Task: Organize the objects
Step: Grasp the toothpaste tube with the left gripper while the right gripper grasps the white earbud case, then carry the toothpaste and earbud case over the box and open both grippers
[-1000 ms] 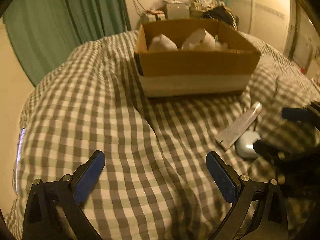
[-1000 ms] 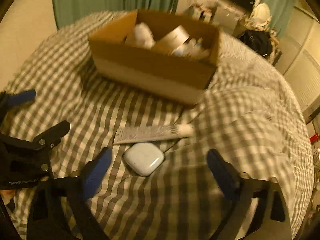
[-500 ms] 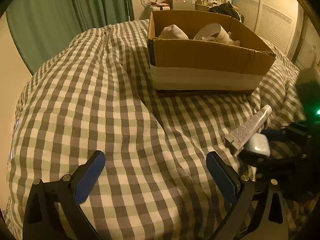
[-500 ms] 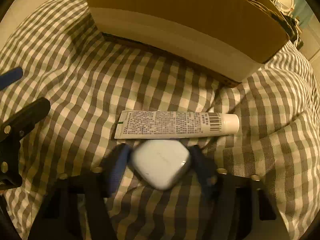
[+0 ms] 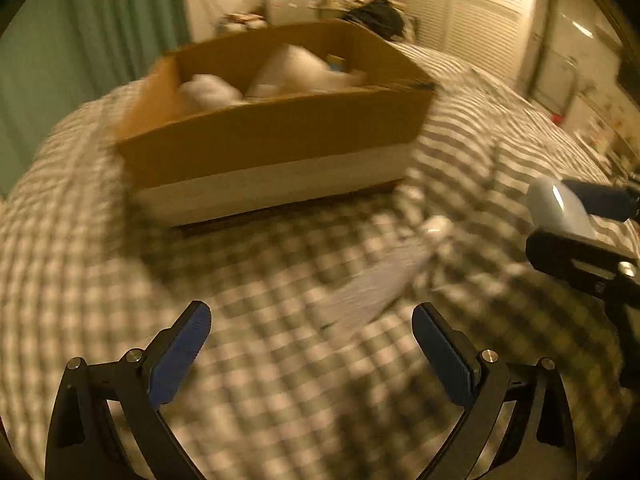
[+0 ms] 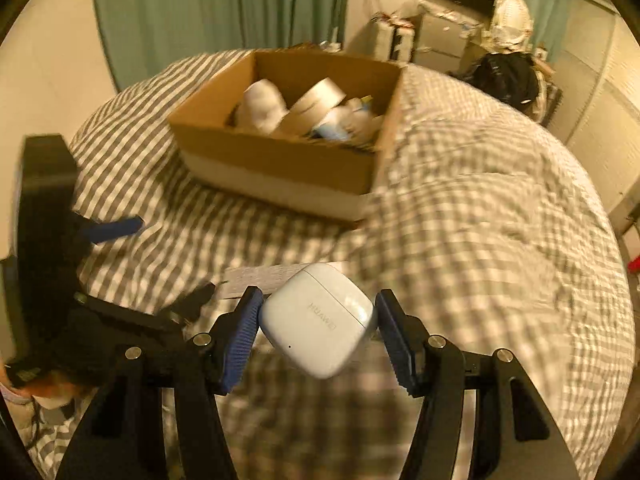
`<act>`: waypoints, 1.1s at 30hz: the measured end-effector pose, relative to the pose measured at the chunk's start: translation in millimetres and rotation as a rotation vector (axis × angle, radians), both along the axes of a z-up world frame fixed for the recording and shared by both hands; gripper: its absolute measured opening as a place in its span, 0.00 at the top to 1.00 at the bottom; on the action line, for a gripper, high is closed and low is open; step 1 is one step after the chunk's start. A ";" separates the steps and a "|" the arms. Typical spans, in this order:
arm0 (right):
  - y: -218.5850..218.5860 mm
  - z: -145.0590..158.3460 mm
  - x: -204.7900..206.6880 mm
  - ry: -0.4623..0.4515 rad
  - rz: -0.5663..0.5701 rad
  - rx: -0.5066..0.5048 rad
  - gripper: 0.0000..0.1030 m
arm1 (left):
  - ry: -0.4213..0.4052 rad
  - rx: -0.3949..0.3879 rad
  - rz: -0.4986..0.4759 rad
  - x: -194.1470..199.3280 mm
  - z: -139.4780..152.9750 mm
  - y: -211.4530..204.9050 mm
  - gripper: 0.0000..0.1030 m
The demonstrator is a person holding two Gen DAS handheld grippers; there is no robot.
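Observation:
My right gripper is shut on a white earbud case and holds it above the checked bedcover; the case also shows in the left wrist view. A white tube lies on the cover below it, partly hidden behind the case in the right wrist view. A cardboard box with a tape roll and white items stands further back, also in the left wrist view. My left gripper is open and empty, low over the cover, left of the tube.
The checked bedcover is rumpled with folds. Green curtains hang behind the bed. A cluttered desk and a dark bag stand at the back right. The left gripper's body sits at the left of the right wrist view.
My right gripper closed on the earbud case and lifted it off the bedcover. My left gripper has swung to the right, towards the tube and box.

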State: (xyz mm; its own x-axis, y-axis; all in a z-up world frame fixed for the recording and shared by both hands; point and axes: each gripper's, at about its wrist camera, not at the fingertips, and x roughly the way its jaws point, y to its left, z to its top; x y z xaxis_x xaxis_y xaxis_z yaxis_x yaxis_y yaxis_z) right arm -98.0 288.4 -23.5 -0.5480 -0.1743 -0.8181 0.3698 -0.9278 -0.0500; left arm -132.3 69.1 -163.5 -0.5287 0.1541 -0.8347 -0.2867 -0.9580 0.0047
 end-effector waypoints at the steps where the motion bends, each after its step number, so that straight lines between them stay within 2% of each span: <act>1: 0.0 -0.6 -1.4 0.008 -0.011 0.001 0.44 | -0.005 0.004 -0.027 -6.2 -2.9 8.3 0.00; 4: 10.3 0.9 -3.7 0.004 -0.032 -0.016 0.44 | -0.028 -0.020 -0.071 -26.1 -17.3 28.4 0.03; 5: 11.9 -0.5 -2.6 0.002 -0.034 -0.016 0.44 | -0.035 -0.020 -0.082 -29.9 -21.2 32.3 0.07; 6: 14.7 -1.8 -3.3 0.000 -0.037 -0.017 0.44 | -0.046 -0.014 -0.097 -33.7 -25.0 35.6 0.15; 8: 20.1 -4.5 -7.4 -0.009 -0.042 -0.024 0.44 | -0.077 0.027 -0.128 -42.4 -34.1 39.5 0.24; 11: 18.1 -11.1 -13.0 -0.016 -0.046 -0.028 0.44 | -0.086 0.044 -0.137 -45.1 -39.4 37.4 0.48; 13: 16.0 -12.6 -15.0 -0.021 -0.046 -0.035 0.44 | -0.070 0.060 -0.143 -40.0 -34.5 34.2 0.74; 14: 15.7 -12.8 -14.8 -0.022 -0.045 -0.037 0.44 | -0.058 0.061 -0.141 -36.4 -29.8 32.1 0.79; 19: 8.5 -8.2 -7.6 -0.008 -0.042 -0.037 0.44 | -0.070 0.034 -0.082 -17.6 -11.4 13.2 0.80; 22: 3.0 -2.1 2.2 -0.002 -0.033 -0.045 0.44 | -0.058 0.048 -0.037 -1.4 5.7 -5.3 0.80; 26: -7.4 9.4 19.8 0.019 -0.020 -0.051 0.44 | -0.012 0.071 -0.009 26.1 34.9 -27.9 0.80; 33: -25.0 40.9 54.4 0.083 0.017 -0.060 0.44 | 0.064 0.112 0.006 58.6 84.9 -37.6 0.80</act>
